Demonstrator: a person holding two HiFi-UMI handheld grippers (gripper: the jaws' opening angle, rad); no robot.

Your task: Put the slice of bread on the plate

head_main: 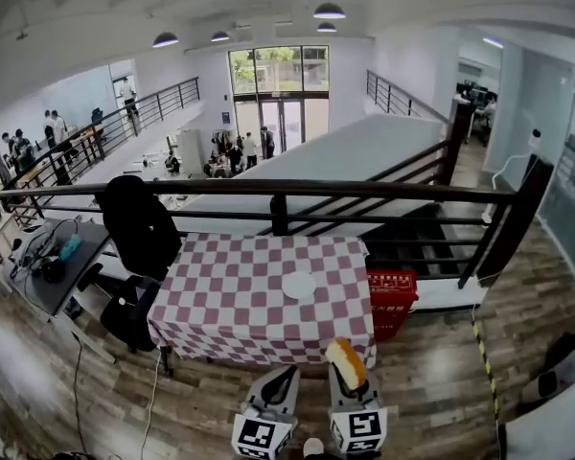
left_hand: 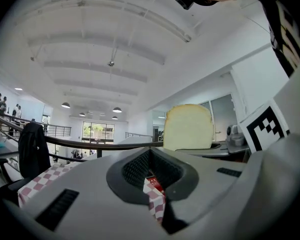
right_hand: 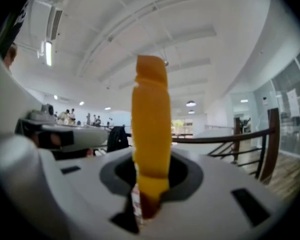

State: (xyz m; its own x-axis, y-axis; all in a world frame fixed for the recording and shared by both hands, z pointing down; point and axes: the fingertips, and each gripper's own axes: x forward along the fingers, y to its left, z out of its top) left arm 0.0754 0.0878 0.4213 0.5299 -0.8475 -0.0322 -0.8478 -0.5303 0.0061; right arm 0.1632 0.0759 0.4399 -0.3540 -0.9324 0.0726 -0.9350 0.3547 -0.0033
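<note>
Right hand-held gripper: its jaws stood only a little apart and were pressed on the lower end of the slice, which filled the gap between them.
Slice of pale bread with a brown-orange crust: it stood upright in the right hand-held gripper, its crust edge turned towards that gripper's camera. It was on the near side of the counter and well apart from the plate.
Left hand-held gripper: its jaws were together and held nothing; only the cloth showed through the small dark opening between the pads.
Small round white plate: it lay flat on the cloth, right of the middle, with nothing on it.
Counter under a red-and-white checked cloth: it stood against the dark metal railing, beyond both hand-held grippers.
Red plastic crate: it was on the wooden floor, just beside the right end of the counter.
Black jacket: it hung over the railing at the left corner of the counter.
</note>
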